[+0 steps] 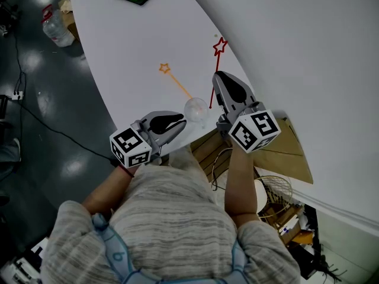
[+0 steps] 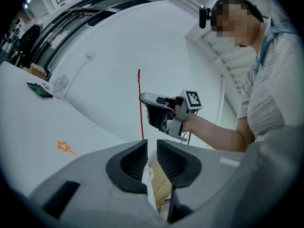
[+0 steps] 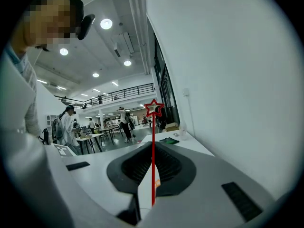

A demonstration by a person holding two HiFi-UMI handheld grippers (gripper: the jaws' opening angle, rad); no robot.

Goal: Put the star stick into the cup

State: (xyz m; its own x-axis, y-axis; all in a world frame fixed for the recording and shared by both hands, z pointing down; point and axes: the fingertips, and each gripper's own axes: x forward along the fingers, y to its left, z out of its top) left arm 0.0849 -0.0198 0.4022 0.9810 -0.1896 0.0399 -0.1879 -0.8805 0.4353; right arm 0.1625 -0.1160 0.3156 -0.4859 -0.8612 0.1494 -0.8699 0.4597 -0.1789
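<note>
- Currently the step in hand is the carry: the right hand-held gripper [image 3: 153, 165] is clamped on the red star stick [image 3: 153, 137], which is held in the air over the near right edge of the bench [image 1: 130, 46].
- The stick's long axis is close to upright, with the star on top and the plain end pointing down below the jaws.
- The cup [image 1: 196, 109] stands at the near edge of the bench, beside the plain end. The stick is not yet inside it.
- The left hand-held gripper [image 2: 152, 148] sits near the cup, its jaws a narrow gap apart with nothing visible between them.
- The next move probably calls for centring the plain end over the cup mouth, lowering it, then releasing.
- An orange star stick [image 1: 176, 81] lies flat on the bench, its star toward the far edge.
</note>
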